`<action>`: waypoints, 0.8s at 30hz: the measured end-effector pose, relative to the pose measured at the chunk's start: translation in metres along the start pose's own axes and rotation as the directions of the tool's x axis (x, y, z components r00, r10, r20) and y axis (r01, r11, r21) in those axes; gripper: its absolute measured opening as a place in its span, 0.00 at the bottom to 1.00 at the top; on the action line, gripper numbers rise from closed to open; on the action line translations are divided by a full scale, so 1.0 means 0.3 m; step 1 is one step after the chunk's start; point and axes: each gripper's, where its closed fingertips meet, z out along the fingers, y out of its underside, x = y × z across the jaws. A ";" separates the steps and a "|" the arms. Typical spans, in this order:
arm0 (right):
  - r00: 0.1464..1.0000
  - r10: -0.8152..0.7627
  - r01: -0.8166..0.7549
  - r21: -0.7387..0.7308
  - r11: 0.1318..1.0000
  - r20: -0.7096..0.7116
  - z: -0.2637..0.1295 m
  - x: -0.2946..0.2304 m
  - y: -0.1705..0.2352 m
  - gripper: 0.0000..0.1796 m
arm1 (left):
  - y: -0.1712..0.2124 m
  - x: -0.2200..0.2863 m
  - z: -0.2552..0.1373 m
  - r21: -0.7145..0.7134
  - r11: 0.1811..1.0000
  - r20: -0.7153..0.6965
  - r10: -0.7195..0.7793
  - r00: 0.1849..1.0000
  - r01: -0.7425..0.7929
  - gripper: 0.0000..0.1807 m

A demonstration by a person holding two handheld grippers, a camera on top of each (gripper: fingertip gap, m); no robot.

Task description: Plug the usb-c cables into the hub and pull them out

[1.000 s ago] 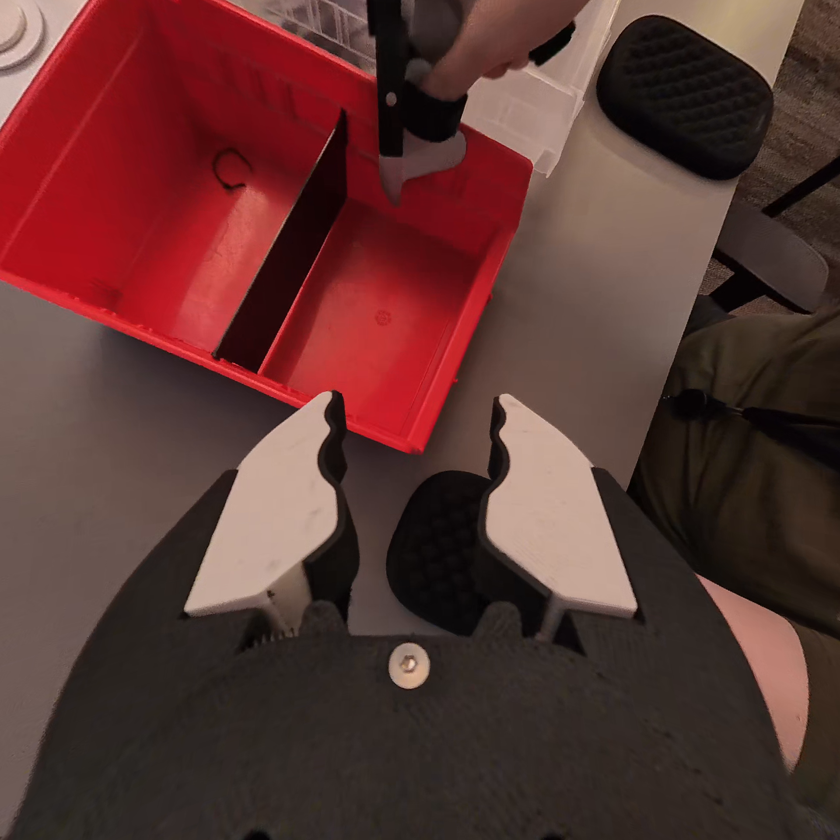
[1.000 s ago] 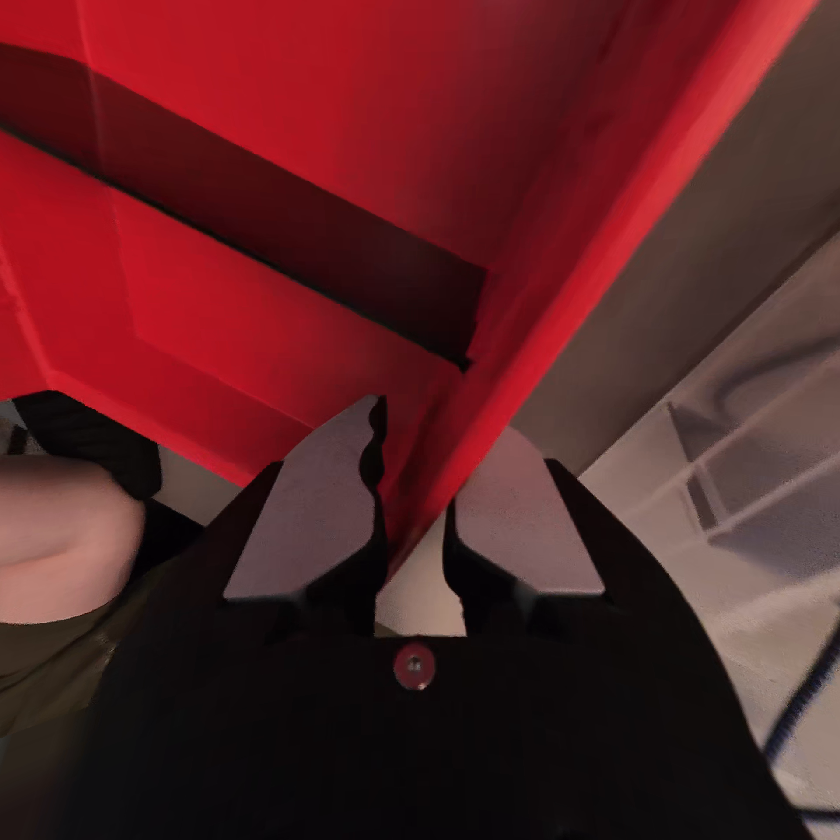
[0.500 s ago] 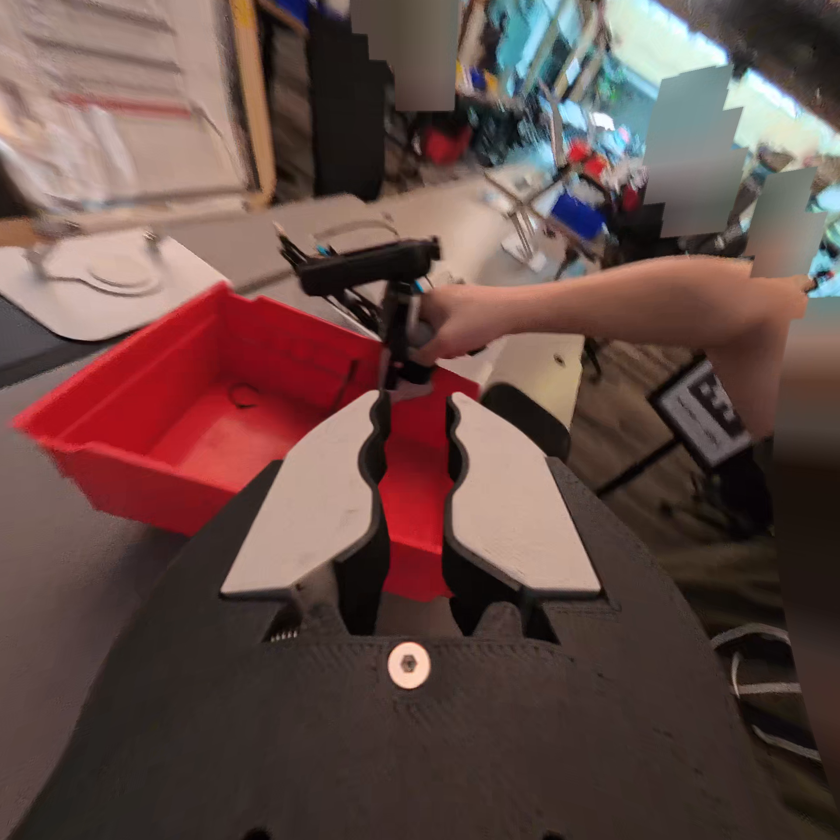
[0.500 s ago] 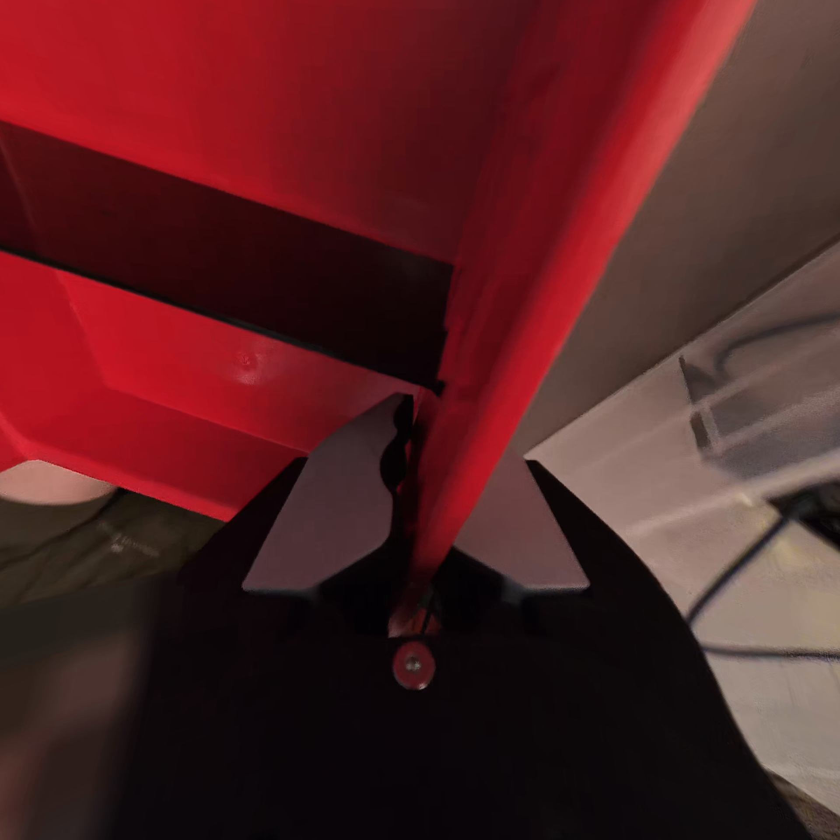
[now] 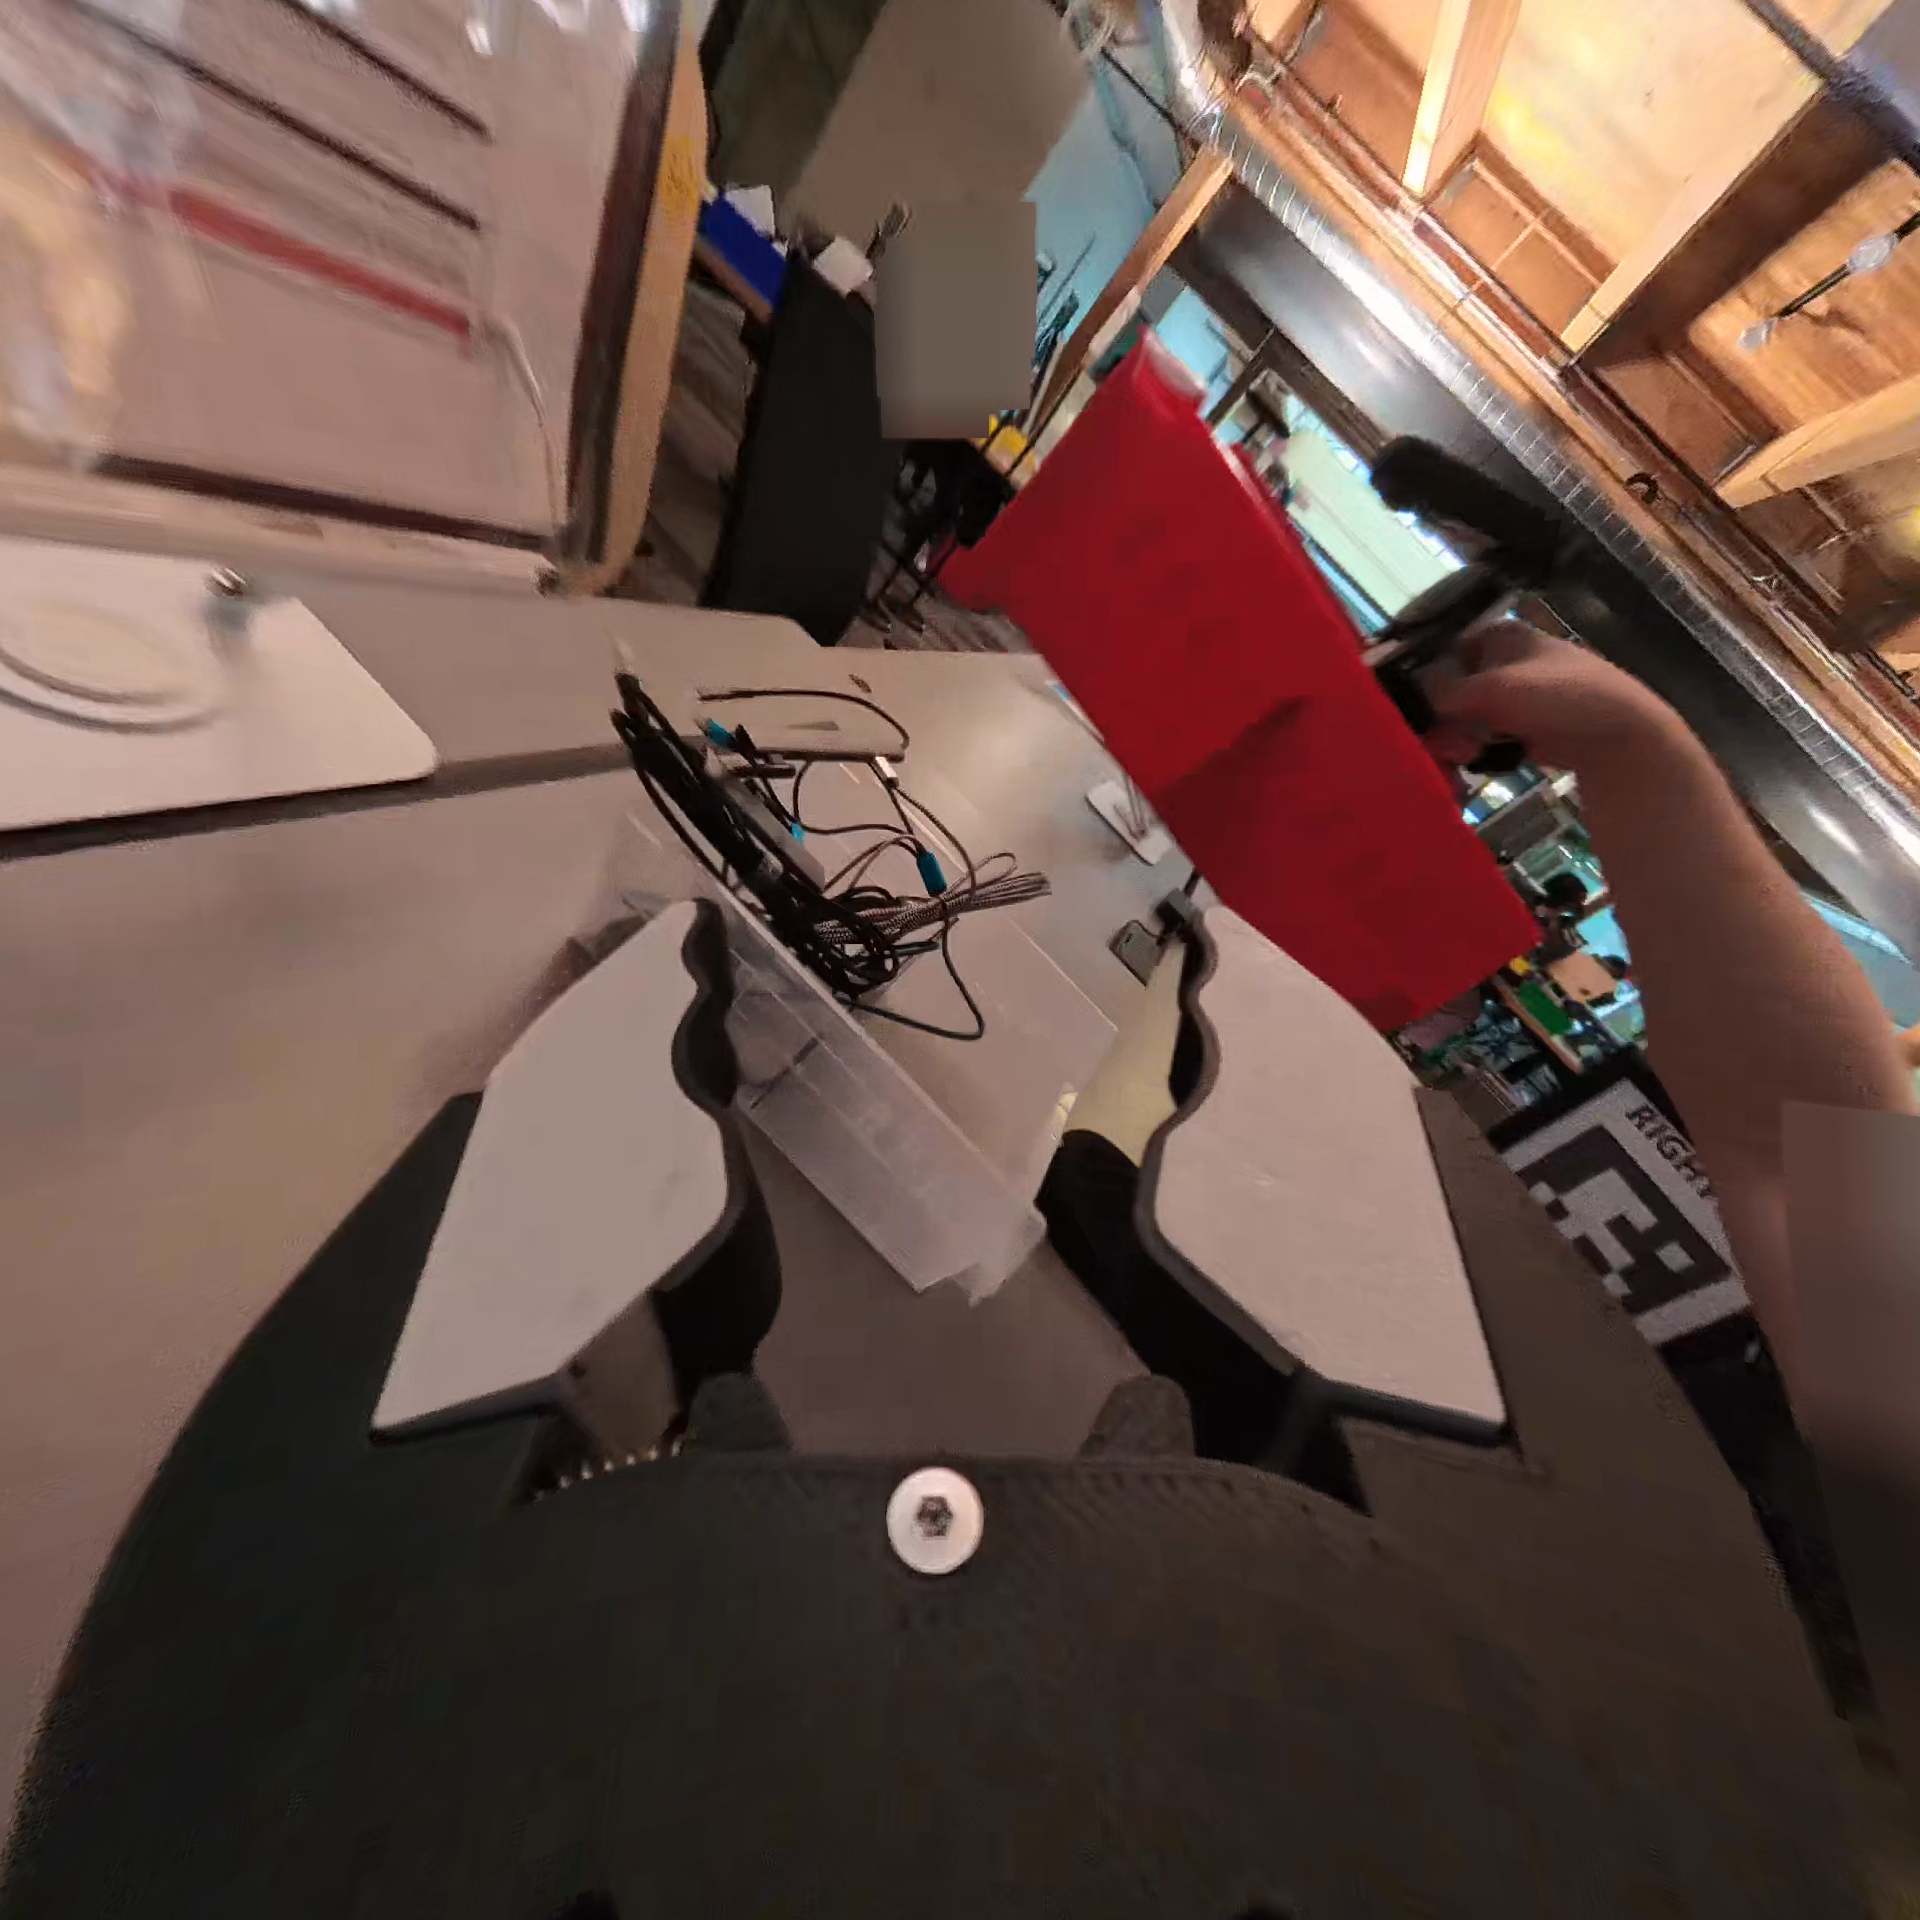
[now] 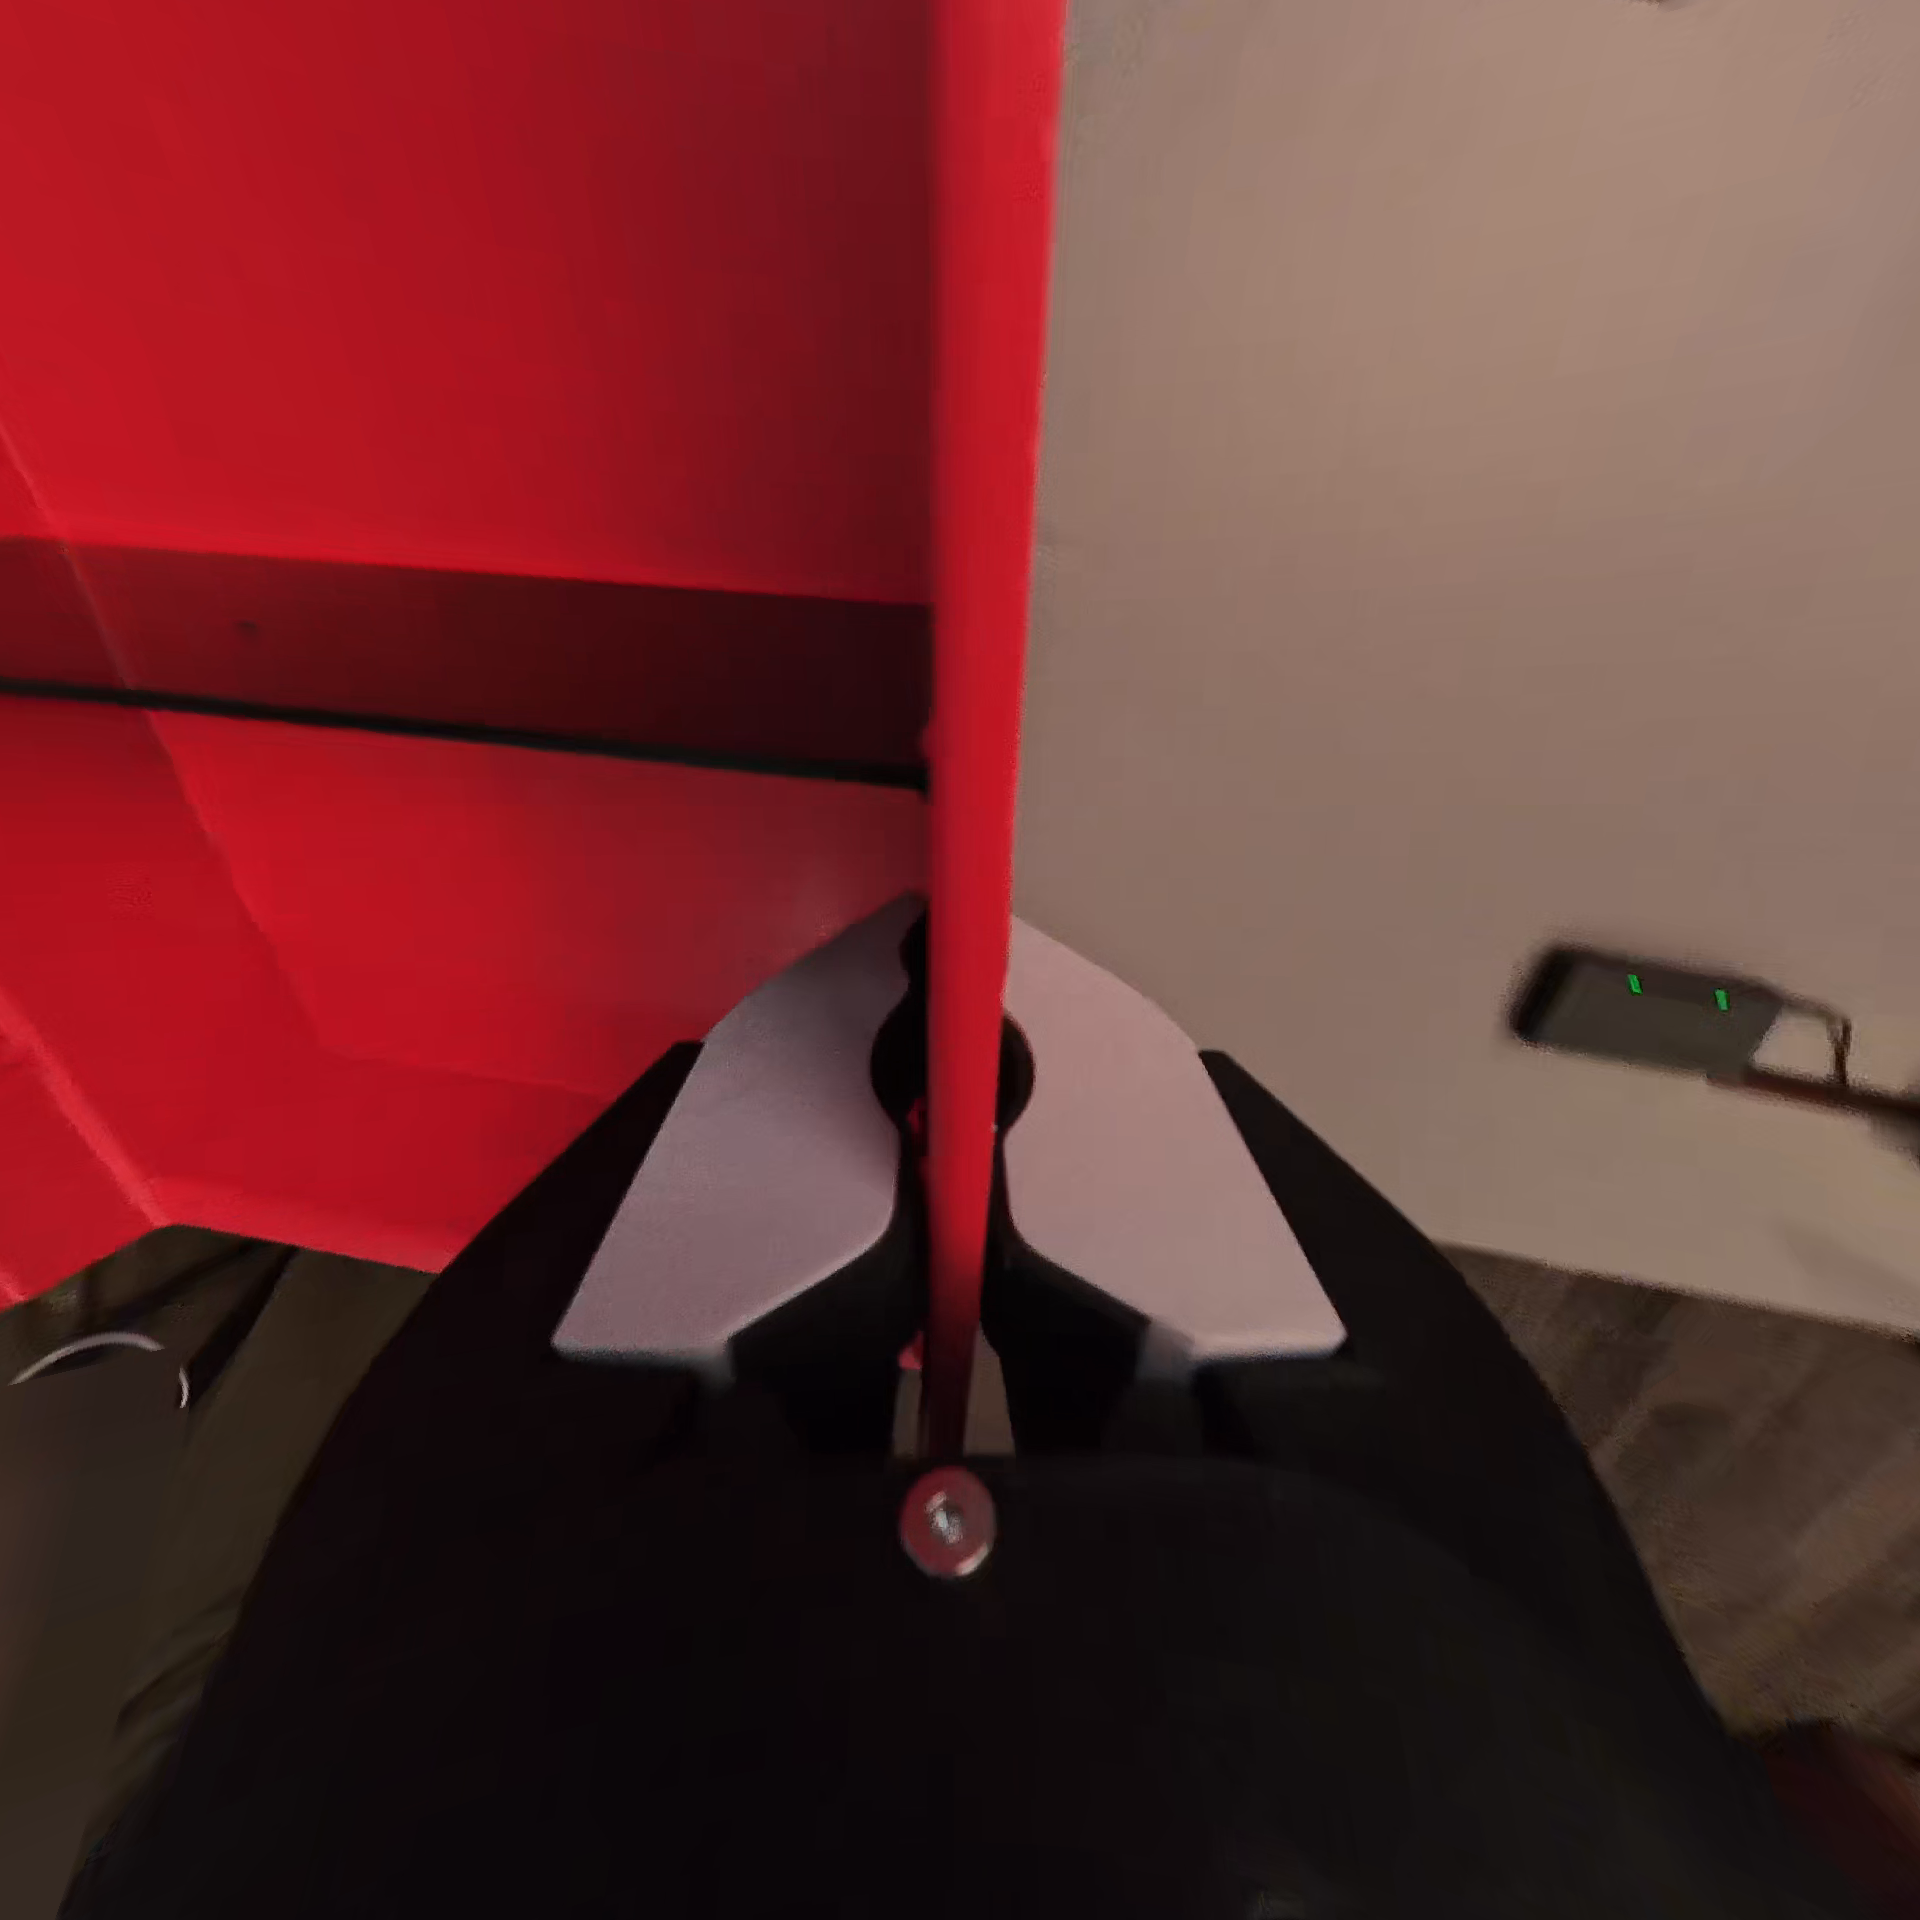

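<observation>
In the left wrist view, a bundle of black braided USB-C cables (image 5: 831,883) with teal-marked plugs lies in a clear plastic container (image 5: 904,1122) on the grey table. My left gripper (image 5: 951,935) is open and empty, its fingers on either side of the container's near end. A person's hand holds my right gripper (image 5: 1413,665), which lifts a red bin (image 5: 1226,727) in the air at the right. In the right wrist view, the right gripper (image 6: 961,935) is shut on the red bin's side wall (image 6: 987,520). A grey device with green lights (image 6: 1642,1013), possibly the hub, lies on the table.
The red bin has a black divider (image 6: 468,665) inside. A white flat plate (image 5: 156,686) sits on the table at the left. A black textured pad (image 5: 1081,1195) lies under the left gripper. The person's arm (image 5: 1714,935) crosses the right side. One gripper's finger ends stand about 45 centimetres off the other's.
The right gripper closed on the red bin's wall and lifted the bin off the table. The left gripper tilted up from the table, narrowed, then opened wide around the clear container.
</observation>
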 end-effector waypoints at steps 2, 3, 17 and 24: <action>0.994 0.108 -0.108 -0.006 0.994 -0.020 0.007 0.153 0.089 0.03 | 0.122 -0.035 0.179 -0.096 0.995 0.058 0.005 0.998 0.001 0.47; 0.988 0.153 -0.153 -0.016 0.988 -0.020 0.022 0.214 0.136 0.03 | 0.201 -0.042 0.256 -0.182 0.983 0.068 0.013 0.998 0.000 0.51; 0.904 0.428 -0.416 -0.199 0.887 0.020 0.540 0.570 0.556 0.03 | 0.676 -0.105 0.519 -0.635 0.770 0.090 0.148 0.985 -0.058 0.30; 0.923 0.367 -0.340 -0.203 0.918 0.113 0.709 0.479 0.520 0.03 | 0.602 -0.193 0.366 -0.740 0.672 0.114 0.174 0.978 -0.034 0.14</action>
